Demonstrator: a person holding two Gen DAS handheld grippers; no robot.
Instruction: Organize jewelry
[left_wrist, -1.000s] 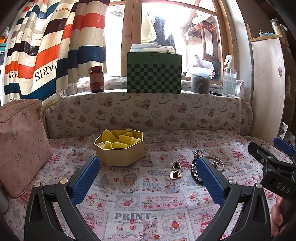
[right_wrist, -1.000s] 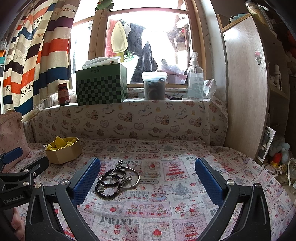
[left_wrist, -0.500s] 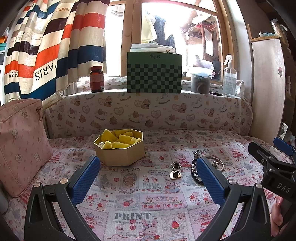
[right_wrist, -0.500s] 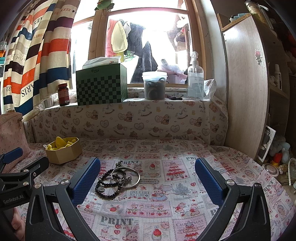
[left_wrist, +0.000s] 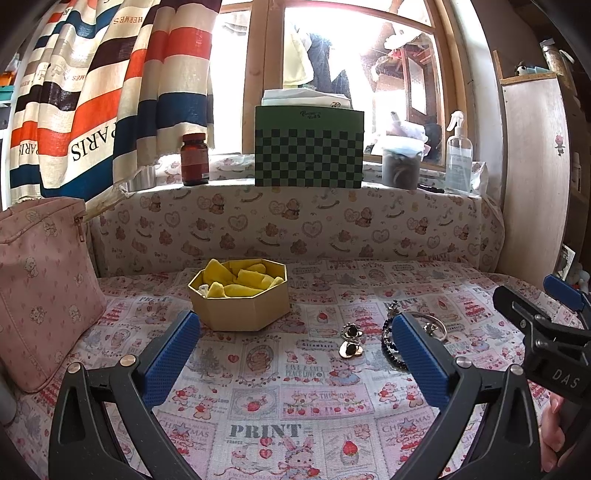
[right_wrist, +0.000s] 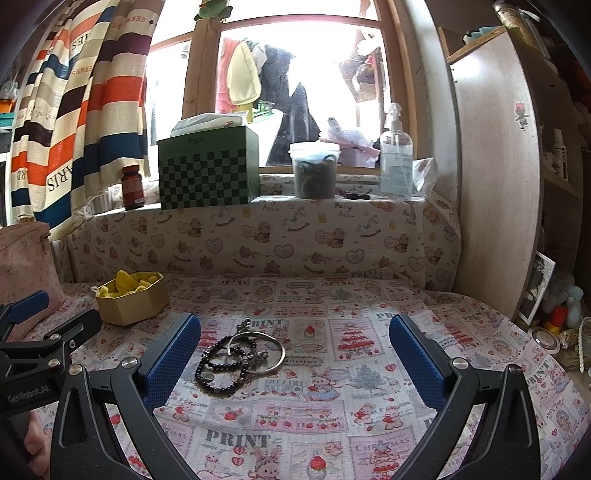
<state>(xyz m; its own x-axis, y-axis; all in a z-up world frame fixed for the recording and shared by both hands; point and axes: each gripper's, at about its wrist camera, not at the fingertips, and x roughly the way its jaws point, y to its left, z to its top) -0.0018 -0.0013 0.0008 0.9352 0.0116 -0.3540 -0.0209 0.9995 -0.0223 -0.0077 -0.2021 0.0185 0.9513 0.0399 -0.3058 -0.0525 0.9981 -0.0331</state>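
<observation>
The left gripper (left_wrist: 295, 354) hovers level with its jaws spread wide and nothing between them. The right gripper (right_wrist: 295, 354) hovers beside it, jaws equally wide and empty. Each gripper's body shows at the edge of the other's view.

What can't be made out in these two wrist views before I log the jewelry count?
- Bead bracelet, left wrist view: half hidden behind the left gripper finger.
- Octagonal box: its bottom is covered by yellow padding; a small white item at the rim is too small to identify.
- Gold earrings: detail too small; absent from the right wrist view.
- Right gripper: jaws open, empty.
</observation>
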